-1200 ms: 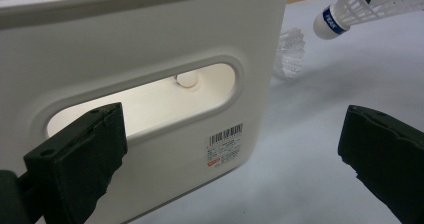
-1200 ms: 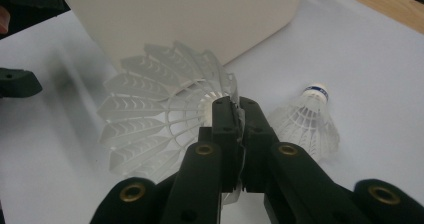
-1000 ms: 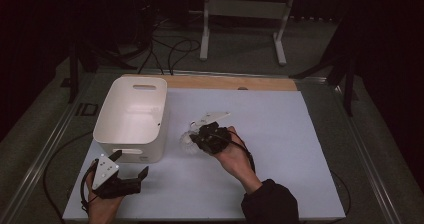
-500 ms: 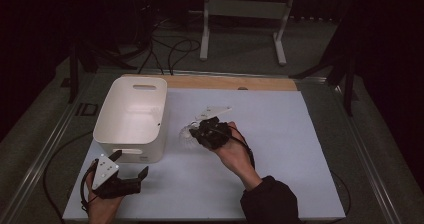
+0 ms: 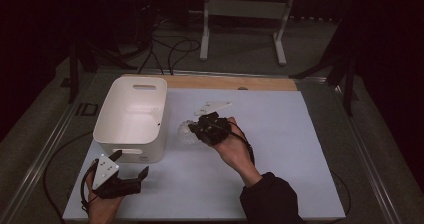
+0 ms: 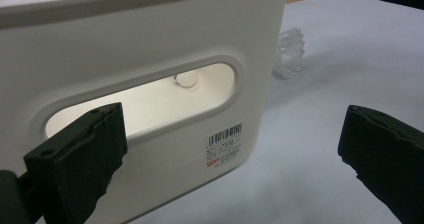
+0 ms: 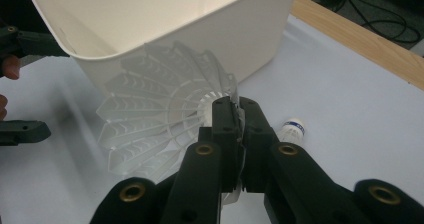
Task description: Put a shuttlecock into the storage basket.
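Observation:
My right gripper is shut on a white plastic shuttlecock beside the bin's right wall. In the right gripper view the jaws pinch the edge of the shuttlecock's fanned skirt, and a white tip with a blue band shows just right of them. The white plastic bin stands at the left of the white table. Below the bin's front wall my left gripper rests low and open, with nothing between its jaws, which face the bin's handle slot.
A small white round thing shows inside the bin through the slot. A wooden strip runs along the table's far edge. Cables and a white stand lie on the floor beyond. The white surface stretches right of my right hand.
My right hand has crept slightly toward the bin with the shuttlecock still in its jaws. The left gripper has stayed where it was.

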A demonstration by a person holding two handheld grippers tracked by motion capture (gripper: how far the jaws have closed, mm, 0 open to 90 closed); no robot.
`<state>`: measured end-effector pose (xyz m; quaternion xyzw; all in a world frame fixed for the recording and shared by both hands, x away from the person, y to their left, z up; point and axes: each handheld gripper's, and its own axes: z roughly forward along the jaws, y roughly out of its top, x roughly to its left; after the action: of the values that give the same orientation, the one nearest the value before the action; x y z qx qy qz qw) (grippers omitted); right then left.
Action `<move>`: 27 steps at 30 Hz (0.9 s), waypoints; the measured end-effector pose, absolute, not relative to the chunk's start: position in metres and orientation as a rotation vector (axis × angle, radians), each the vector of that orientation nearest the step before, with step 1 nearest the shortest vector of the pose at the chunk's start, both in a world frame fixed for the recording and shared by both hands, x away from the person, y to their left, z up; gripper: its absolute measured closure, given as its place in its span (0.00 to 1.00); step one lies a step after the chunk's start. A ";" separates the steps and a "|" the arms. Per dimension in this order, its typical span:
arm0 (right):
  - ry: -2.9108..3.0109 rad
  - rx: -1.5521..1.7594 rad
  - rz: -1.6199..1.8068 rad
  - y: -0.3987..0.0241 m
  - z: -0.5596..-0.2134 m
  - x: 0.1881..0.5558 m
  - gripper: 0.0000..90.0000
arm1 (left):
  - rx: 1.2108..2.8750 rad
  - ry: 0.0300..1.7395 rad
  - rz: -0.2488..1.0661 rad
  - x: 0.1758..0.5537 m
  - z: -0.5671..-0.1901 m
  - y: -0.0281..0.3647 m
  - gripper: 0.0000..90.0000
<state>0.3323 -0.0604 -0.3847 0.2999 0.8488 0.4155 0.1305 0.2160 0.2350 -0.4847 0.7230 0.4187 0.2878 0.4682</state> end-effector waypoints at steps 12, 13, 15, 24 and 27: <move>2.452 0.866 1.218 -0.058 -0.377 0.336 0.97 | 1.771 1.027 0.706 0.216 -0.485 0.235 0.00; 2.451 0.868 1.223 -0.058 -0.376 0.336 0.97 | 1.771 1.027 0.706 0.216 -0.485 0.235 0.00; 2.447 0.866 1.222 -0.057 -0.375 0.336 0.97 | 1.771 1.027 0.706 0.216 -0.485 0.235 0.00; 2.442 0.857 1.219 -0.056 -0.368 0.339 0.97 | 1.773 1.025 0.706 0.216 -0.485 0.235 0.00; 2.442 0.859 1.217 -0.054 -0.365 0.339 0.97 | 1.774 1.025 0.706 0.216 -0.485 0.235 0.00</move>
<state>0.3395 -0.0543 -0.3654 0.2974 0.8452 0.4214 0.1401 0.2160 0.2350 -0.4846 0.7234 0.4179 0.2879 0.4681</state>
